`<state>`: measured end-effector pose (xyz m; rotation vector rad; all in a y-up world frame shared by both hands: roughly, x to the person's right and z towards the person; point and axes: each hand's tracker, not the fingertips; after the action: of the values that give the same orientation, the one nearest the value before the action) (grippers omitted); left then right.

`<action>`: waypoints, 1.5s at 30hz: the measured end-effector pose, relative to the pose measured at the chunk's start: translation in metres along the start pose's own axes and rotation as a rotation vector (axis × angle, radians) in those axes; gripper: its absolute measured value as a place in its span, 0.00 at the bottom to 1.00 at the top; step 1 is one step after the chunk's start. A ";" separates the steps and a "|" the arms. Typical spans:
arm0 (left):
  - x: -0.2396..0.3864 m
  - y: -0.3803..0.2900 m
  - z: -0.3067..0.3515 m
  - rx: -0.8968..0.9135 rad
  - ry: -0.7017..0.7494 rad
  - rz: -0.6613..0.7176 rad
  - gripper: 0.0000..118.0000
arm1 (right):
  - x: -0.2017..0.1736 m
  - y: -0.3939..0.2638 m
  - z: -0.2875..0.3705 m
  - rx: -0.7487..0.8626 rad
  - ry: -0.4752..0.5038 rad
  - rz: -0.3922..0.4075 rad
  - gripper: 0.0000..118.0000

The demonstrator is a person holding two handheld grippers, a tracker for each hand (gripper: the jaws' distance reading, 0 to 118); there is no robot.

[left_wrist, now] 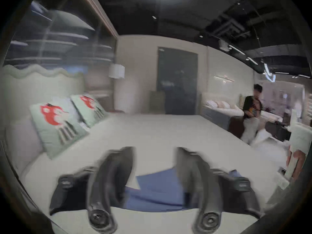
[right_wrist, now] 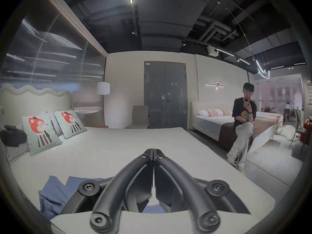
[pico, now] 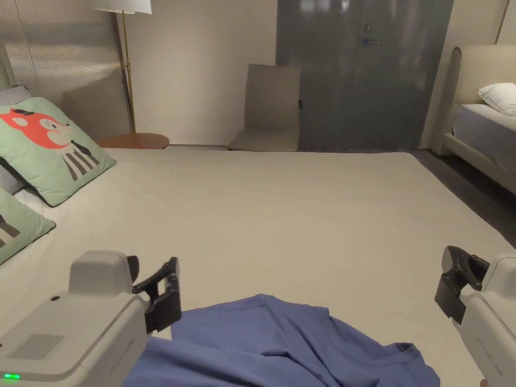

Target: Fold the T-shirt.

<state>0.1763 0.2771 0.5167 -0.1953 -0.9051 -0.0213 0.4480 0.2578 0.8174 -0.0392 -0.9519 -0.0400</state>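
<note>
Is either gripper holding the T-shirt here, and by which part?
Nothing is held. The left gripper is open above the T-shirt; the right gripper is shut on nothing.

Bed [pico: 302, 211] under T-shirt [pico: 282, 342], pillows [pico: 48, 146].

Crumpled blue T-shirt [pico: 302, 342] on the bed [pico: 302, 211], flanked by left hand-held gripper [pico: 164, 292] and right hand-held gripper [pico: 456, 287]; fox-print cushion [pico: 48, 148] at left.

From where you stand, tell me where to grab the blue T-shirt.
Probably take the T-shirt by its far edge left of the collar, coming from the left with the left gripper, whose jaws stand open beside it; that edge lies flat and exposed.
</note>
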 end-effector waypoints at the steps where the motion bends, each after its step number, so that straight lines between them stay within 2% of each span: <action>1: -0.008 0.003 0.005 0.017 0.037 0.003 0.03 | -0.002 -0.001 0.000 -0.001 0.003 -0.001 0.00; 7: -0.030 -0.001 0.014 0.002 0.060 0.021 0.00 | -0.007 -0.003 -0.001 -0.004 0.017 0.004 0.00; 11: -0.027 -0.026 0.008 -0.170 0.058 0.060 0.00 | -0.007 -0.007 0.000 -0.016 0.015 0.007 0.00; 15: -0.034 -0.077 -0.007 -0.417 0.071 0.136 0.01 | -0.005 -0.016 0.000 -0.046 0.012 0.011 0.00; 16: -0.034 -0.093 -0.009 -0.468 0.077 0.155 0.07 | -0.004 -0.019 0.000 -0.057 0.011 0.014 0.00; 17: -0.035 -0.104 -0.011 -0.515 0.080 0.174 0.23 | -0.003 -0.022 -0.001 -0.066 0.012 0.016 0.00; 18: -0.037 -0.119 -0.014 -0.566 0.079 0.196 0.59 | -0.003 -0.025 -0.001 -0.075 0.012 0.018 0.00; 19: -0.038 -0.134 -0.018 -0.625 0.078 0.213 0.80 | -0.002 -0.028 -0.001 -0.082 0.011 0.021 0.00; 20: -0.037 -0.146 -0.021 -0.666 0.079 0.212 0.89 | -0.002 -0.030 -0.001 -0.091 0.011 0.025 0.00; 21: -0.035 -0.157 -0.023 -0.689 0.087 0.212 0.89 | -0.002 -0.033 -0.001 -0.102 0.012 0.028 0.00; 24: -0.034 -0.187 -0.033 -0.750 0.108 0.205 0.86 | 0.000 -0.044 -0.004 -0.145 0.011 0.043 0.00; 27: -0.030 -0.197 -0.036 -0.757 0.119 0.218 0.68 | 0.003 -0.057 -0.009 -0.207 0.005 0.055 0.00; 28: -0.028 -0.197 -0.036 -0.745 0.175 0.170 0.62 | 0.005 -0.062 -0.012 -0.232 0.000 0.058 0.00; 29: -0.026 -0.195 -0.035 -0.737 0.160 0.153 0.55 | 0.007 -0.067 -0.014 -0.247 -0.007 0.055 0.01; 30: -0.029 -0.194 -0.035 -0.736 0.159 0.137 0.34 | 0.010 -0.072 -0.017 -0.274 -0.017 0.050 0.09; 31: -0.029 -0.190 -0.032 -0.723 0.171 0.124 0.12 | 0.013 -0.077 -0.021 -0.311 -0.029 0.047 0.28; 32: -0.030 -0.187 -0.030 -0.715 0.165 0.127 0.02 | 0.015 -0.082 -0.026 -0.339 -0.036 0.044 0.55; 33: -0.033 -0.185 -0.028 -0.705 0.139 0.148 0.02 | 0.018 -0.087 -0.030 -0.376 -0.040 0.036 0.86; 34: -0.034 -0.180 -0.025 -0.694 0.088 0.204 0.02 | 0.021 -0.093 -0.038 -0.435 -0.037 0.031 0.96; 37: -0.028 -0.173 -0.017 -0.663 0.113 0.132 0.02 | 0.029 -0.115 -0.053 -0.542 -0.039 0.016 0.94; 43: -0.028 -0.162 -0.009 -0.641 0.097 0.149 0.02 | 0.033 -0.164 -0.085 -0.798 -0.079 0.050 0.92; 44: -0.029 -0.161 -0.008 -0.639 0.096 0.149 0.02 | 0.032 -0.170 -0.088 -0.837 -0.082 0.062 0.89; 45: -0.029 -0.160 -0.007 -0.637 0.096 0.152 0.02 | 0.032 -0.176 -0.090 -0.868 -0.079 0.063 0.80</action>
<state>0.1476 0.1165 0.5152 -0.8478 -0.7624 -0.1774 0.5307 0.0765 0.7937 -0.8762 -0.9518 -0.3935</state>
